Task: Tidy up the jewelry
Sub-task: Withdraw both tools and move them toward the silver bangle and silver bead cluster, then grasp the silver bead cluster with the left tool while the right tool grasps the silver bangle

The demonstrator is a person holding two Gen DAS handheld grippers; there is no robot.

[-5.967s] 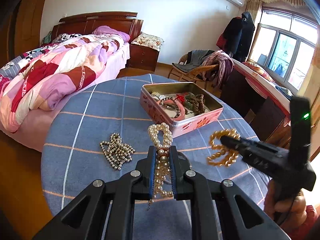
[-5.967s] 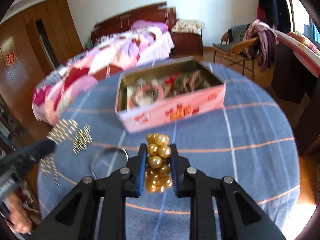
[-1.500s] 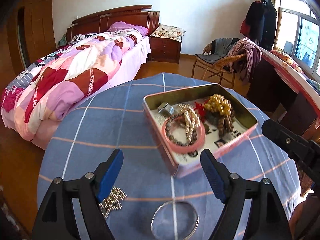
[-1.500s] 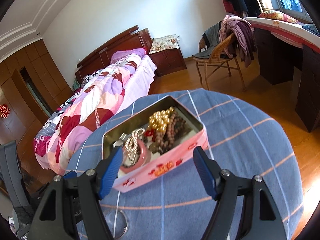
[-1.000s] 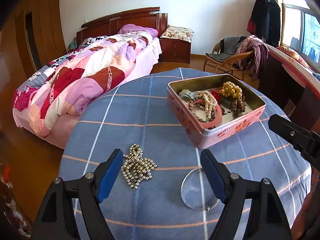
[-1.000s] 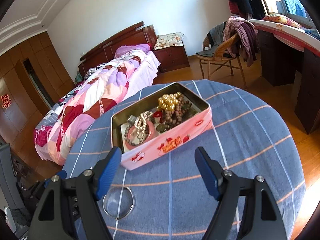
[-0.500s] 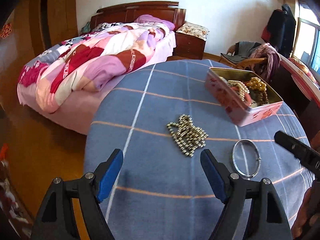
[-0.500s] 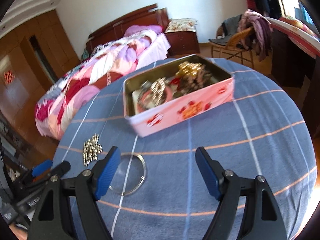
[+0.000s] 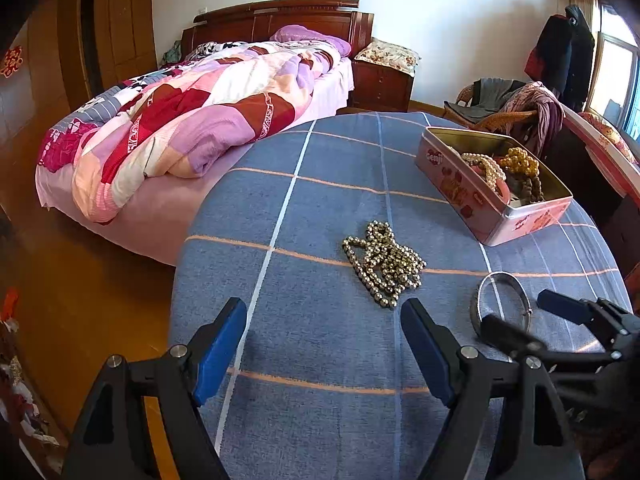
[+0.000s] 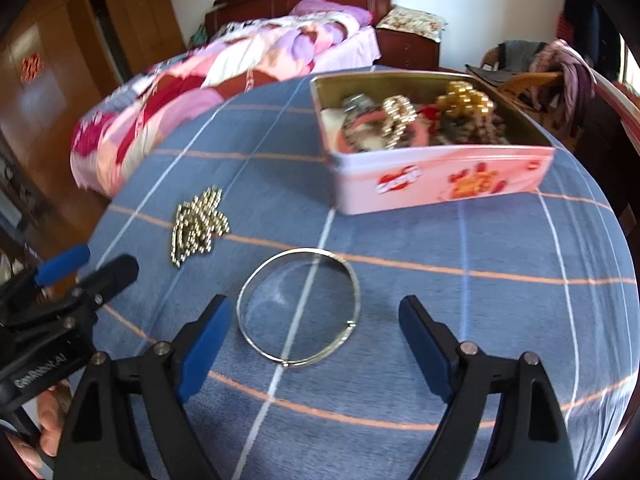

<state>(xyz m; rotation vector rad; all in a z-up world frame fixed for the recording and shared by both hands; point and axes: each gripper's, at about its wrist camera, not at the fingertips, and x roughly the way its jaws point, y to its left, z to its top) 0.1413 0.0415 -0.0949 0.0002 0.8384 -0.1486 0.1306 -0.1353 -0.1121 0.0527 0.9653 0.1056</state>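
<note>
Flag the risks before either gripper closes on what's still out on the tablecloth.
1. The silver bangle lies flat and thin on the tablecloth; the open right gripper could pinch fabric or flick it away.
2. The loose metal bead chain may trail strands from the open left gripper.
3. The pink tin already looks piled with jewelry; additions could tangle or spill over.

On the table [image 9: 312, 360], the bead necklace [image 9: 383, 262] lies left of the bangle [image 9: 502, 300], the tin [image 9: 480, 204] behind both.

Tin [image 10: 440, 176] contents motion-blurred in the right wrist view; bangle's [image 9: 500, 300] near rim behind right gripper [image 9: 532, 320].
</note>
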